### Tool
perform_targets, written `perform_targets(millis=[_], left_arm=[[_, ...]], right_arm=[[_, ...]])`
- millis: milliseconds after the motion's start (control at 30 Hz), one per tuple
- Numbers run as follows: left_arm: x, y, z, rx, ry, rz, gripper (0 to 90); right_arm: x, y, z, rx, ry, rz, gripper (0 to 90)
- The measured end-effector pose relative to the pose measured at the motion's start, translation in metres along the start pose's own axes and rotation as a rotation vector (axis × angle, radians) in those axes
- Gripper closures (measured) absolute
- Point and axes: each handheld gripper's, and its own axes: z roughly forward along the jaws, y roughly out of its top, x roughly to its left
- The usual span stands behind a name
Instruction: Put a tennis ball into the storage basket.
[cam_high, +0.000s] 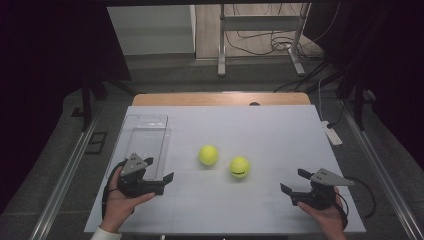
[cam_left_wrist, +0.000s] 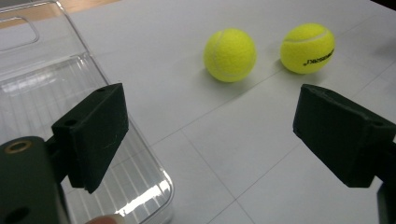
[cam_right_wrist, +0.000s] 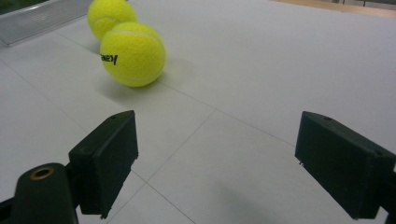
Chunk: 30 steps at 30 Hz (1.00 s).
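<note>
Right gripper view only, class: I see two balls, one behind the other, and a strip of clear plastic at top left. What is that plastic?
Observer: A clear bin, empty, on the left side of the table.
Operator: Do the two touch?
Observer: No. In the high view the left ball and right ball stand apart.
Operator: And the left tongs?
Observer: The left tongs are open, at the bin's near end.
</note>
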Motion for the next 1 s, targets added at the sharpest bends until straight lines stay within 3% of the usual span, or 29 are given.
perform_targets(millis=[600, 1000], left_arm=[[-0.008, 0.016, 0.015, 0.024, -0.037, 0.043, 11.7], [-0.010, 0.026, 0.024, 0.028, -0.056, 0.046, 11.6]], right_arm=[[0.003, 0.002, 0.005, 0.010, 0.001, -0.017, 13.7], [0.004, 0.001, 0.003, 0.015, -0.005, -0.027, 13.7]])
